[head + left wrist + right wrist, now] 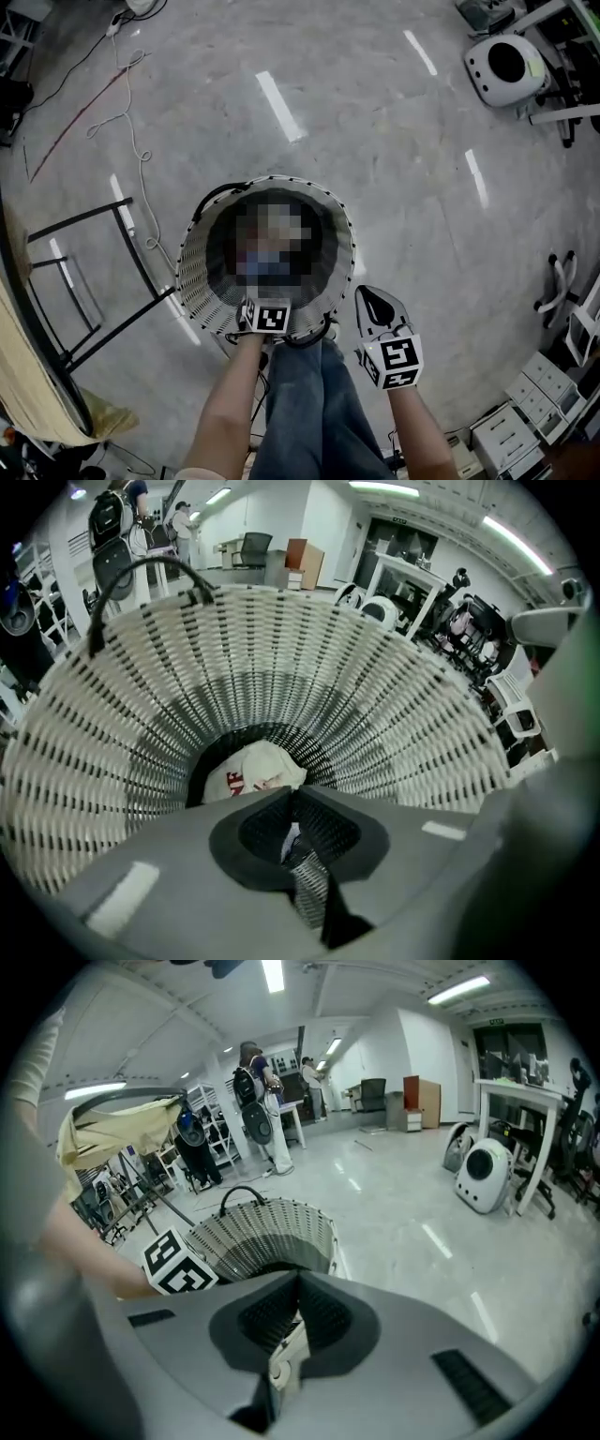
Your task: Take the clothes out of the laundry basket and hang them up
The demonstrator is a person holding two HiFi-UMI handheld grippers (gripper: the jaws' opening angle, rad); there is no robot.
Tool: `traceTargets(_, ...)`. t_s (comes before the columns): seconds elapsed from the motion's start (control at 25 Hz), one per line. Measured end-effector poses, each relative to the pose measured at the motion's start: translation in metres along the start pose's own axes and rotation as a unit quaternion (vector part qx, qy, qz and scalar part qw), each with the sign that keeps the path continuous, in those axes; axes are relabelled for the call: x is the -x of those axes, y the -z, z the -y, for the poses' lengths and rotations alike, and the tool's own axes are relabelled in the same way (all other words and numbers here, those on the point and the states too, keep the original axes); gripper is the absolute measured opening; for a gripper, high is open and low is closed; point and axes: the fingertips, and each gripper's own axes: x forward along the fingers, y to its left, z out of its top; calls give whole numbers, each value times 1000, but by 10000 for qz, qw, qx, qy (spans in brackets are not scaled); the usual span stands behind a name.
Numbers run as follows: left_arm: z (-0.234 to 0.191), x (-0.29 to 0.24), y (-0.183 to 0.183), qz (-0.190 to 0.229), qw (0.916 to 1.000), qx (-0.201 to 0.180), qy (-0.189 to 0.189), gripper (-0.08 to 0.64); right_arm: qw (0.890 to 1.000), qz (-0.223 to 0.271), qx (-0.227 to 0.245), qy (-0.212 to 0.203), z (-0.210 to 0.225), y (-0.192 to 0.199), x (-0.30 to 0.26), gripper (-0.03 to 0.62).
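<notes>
Grey floor underfoot. Held left gripper, jaws together and empty, at basket mouth, aimed at clothes on the bottom, likely for a grab. Held right gripper, likewise closed and empty, outside the rim.

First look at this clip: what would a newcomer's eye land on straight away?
The white woven basket in the middle of the floor draws the eye, with a pale garment lying at its bottom. The left claw, shut, points down into it. The right claw, also shut, is just outside the rim.
</notes>
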Motion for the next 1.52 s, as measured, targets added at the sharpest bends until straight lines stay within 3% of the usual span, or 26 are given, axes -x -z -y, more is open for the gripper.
traceTargets(0.12, -13, -39, 15, -238, 9996, 102, 61, 115, 9998, -111, -55, 171, 17, 19, -24, 2)
traceTargets(0.28, -20, -79, 34, -606, 9978, 130, 217, 177, 9976, -313, -170, 587, 44, 46, -44, 2)
traceTargets(0.48, -27, -125, 63, -1117, 9925, -251, 421, 288, 9944, -400, -381, 905, 62, 69, -72, 2)
traceTargets(0.64, -27, -152, 78, -1280, 9898, -279, 552, 297, 9946, -412, -450, 841, 63, 83, -90, 2)
traceTargets(0.8, -29, -174, 88, -1436, 9870, -503, 523, 298, 9913, -558, -533, 1068, 71, 100, -99, 2)
traceTargets(1.0, -39, -194, 115, -1745, 9813, -708, 398, 268, 9885, -662, -593, 1227, 78, 113, -103, 2)
traceTargets(1.16, -48, -194, 119, -1819, 9805, -682, 283, 22, 9879, -652, -604, 1273, 78, 114, -103, 2)
traceTargets(1.28, -45, -187, 117, -1780, 9805, -708, 446, 15, 9880, -650, -605, 1261, 73, 111, -105, 2)
traceTargets(1.4, -37, -172, 99, -1532, 9831, -863, 514, 14, 9875, -667, -576, 1303, 70, 108, -101, 2)
traceTargets(1.52, -21, -153, 81, -1240, 9870, -756, 681, 13, 9875, -648, -528, 1335, 68, 98, -93, 2)
